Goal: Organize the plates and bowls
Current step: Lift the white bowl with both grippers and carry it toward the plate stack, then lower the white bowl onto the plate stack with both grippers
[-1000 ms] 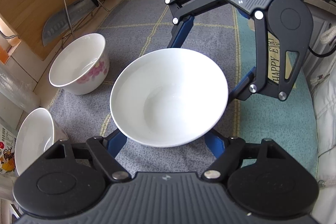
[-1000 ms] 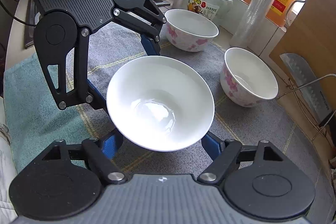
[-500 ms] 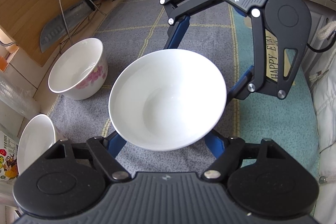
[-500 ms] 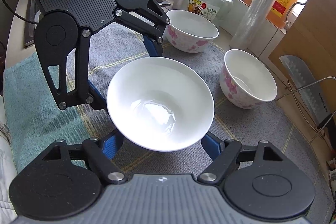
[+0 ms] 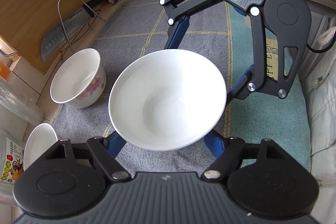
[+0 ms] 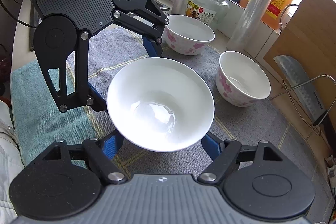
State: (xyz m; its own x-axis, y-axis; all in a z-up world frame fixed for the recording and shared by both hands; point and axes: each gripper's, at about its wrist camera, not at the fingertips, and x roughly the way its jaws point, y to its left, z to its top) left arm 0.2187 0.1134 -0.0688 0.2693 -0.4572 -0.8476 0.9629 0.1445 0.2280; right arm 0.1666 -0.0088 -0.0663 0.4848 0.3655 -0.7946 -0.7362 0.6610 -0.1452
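Both the left gripper (image 5: 166, 140) and right gripper (image 6: 161, 140) had their jaws clenched on the white bowl (image 5: 168, 100), held above the worktop (image 5: 197, 39). Two floral bowls (image 6: 243, 81) stood apart unstacked, so most sorting remained.

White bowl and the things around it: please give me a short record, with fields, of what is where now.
centre: white bowl, empty, upright
left gripper: closed on the bowl
right gripper: closed on it from the opposite side
beside: near flowered bowl and far flowered bowl, both upright
under them: grey cloth
edge: knife in front of wooden board
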